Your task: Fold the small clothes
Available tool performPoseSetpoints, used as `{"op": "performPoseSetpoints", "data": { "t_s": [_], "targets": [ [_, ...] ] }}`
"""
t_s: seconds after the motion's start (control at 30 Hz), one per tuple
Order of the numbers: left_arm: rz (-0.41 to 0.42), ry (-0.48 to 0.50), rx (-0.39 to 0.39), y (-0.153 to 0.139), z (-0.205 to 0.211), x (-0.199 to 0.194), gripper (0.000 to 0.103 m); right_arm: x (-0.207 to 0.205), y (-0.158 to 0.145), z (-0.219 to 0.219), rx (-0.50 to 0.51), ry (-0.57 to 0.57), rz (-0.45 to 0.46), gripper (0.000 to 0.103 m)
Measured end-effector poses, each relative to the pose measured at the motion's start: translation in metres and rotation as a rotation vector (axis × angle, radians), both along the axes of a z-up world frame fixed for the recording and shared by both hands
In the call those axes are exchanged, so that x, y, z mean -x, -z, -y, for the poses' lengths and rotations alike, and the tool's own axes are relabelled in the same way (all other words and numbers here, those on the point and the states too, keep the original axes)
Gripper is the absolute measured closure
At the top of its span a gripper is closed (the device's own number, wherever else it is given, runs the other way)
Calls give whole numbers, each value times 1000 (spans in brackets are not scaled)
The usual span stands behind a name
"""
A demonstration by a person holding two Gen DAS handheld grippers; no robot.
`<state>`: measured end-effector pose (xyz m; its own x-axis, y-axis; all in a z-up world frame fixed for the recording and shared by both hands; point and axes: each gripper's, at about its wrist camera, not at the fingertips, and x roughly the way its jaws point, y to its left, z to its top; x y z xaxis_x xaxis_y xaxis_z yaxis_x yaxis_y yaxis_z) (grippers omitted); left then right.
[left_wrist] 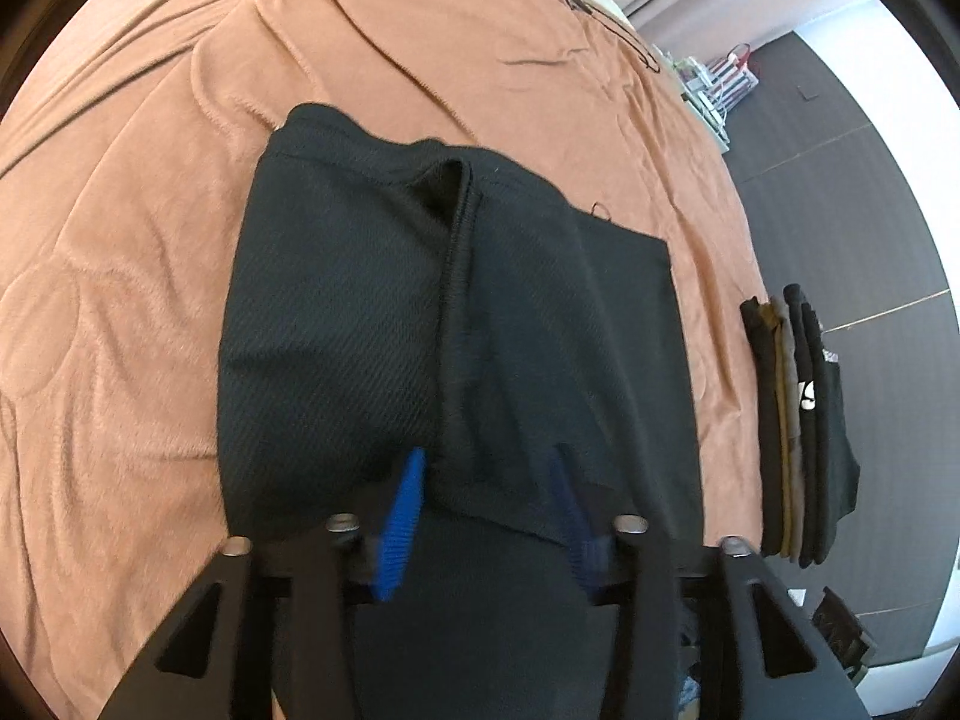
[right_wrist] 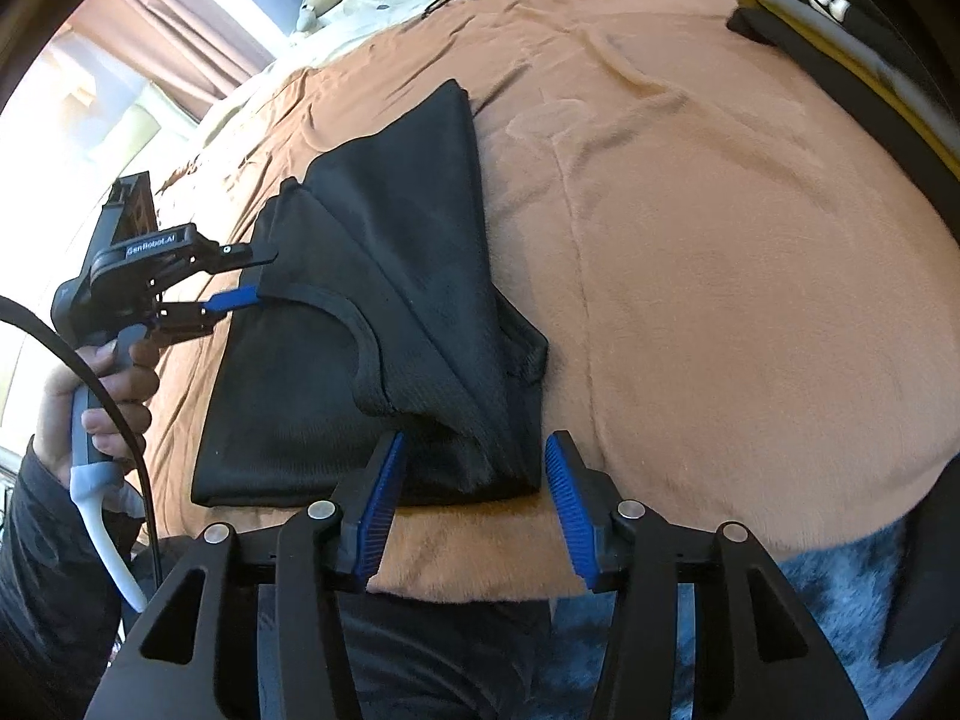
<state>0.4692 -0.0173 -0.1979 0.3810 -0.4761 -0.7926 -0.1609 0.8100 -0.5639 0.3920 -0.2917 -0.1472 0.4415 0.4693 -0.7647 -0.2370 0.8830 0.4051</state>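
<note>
both grippers low, pointing forward

left gripper (right_wrist: 255, 282) is pinched closed, right gripper (right_wrist: 477, 480) has its jaws spread wide apart.

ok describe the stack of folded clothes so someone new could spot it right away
Start from the big orange-brown blanket covering the bed. Past the black shirt spread at its middle, the stack of folded clothes sits near the blanket's edge. Unlike the single loose shirt, it is several neat layers: black, brown and grey.

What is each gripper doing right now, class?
Left gripper: shut on the black T-shirt at its edge.
Right gripper: open, fingers astride the shirt's near folded corner, holding nothing.
</note>
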Motion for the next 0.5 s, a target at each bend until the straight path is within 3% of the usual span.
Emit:
{"op": "performPoseSetpoints", "data": {
  "t_s": [0.1, 0.17, 0.5],
  "targets": [
    [16, 11, 10, -6, 2, -7, 85, -6, 2, -2, 11, 7, -5, 57],
    [32, 19, 15, -11, 3, -13, 88, -9, 3, -2, 7, 11, -3, 57],
    [102, 64, 56, -38, 24, -52, 89, -14, 3, 8, -22, 36, 1, 57]
  ]
}}
